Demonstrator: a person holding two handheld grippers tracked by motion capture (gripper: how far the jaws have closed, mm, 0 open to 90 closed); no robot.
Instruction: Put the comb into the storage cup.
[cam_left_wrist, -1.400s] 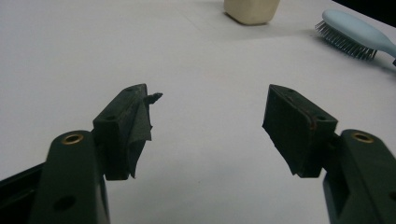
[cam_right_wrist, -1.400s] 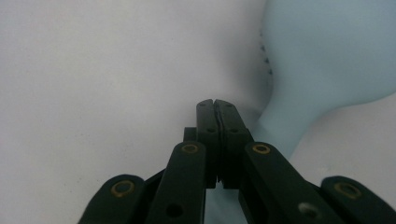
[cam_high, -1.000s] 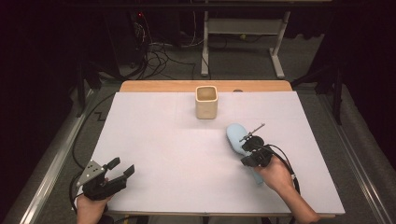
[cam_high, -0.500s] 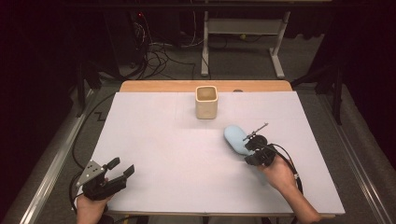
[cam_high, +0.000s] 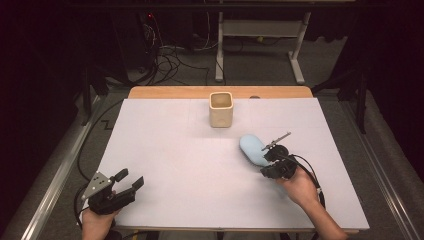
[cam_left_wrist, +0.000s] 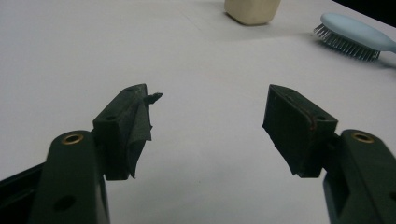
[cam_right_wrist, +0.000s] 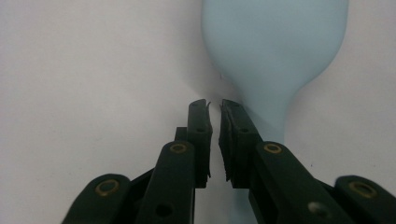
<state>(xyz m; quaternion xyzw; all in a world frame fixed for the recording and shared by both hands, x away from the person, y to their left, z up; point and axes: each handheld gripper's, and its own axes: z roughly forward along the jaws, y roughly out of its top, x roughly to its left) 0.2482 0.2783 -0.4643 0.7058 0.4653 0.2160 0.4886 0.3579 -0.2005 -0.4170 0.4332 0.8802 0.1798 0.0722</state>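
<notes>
Hairbrush (cam_high: 253, 149) lies bristles down on the bench (cam_high: 165, 150), right of centre and nearer to you than the cup (cam_high: 221, 109). Your right tongs (cam_right_wrist: 214, 103) sit over its handle with only a slim gap, which has just been widening; nothing is pinched between them. Your left tongs (cam_left_wrist: 208, 100) rest wide and empty at the near left corner, out of the way.
</notes>
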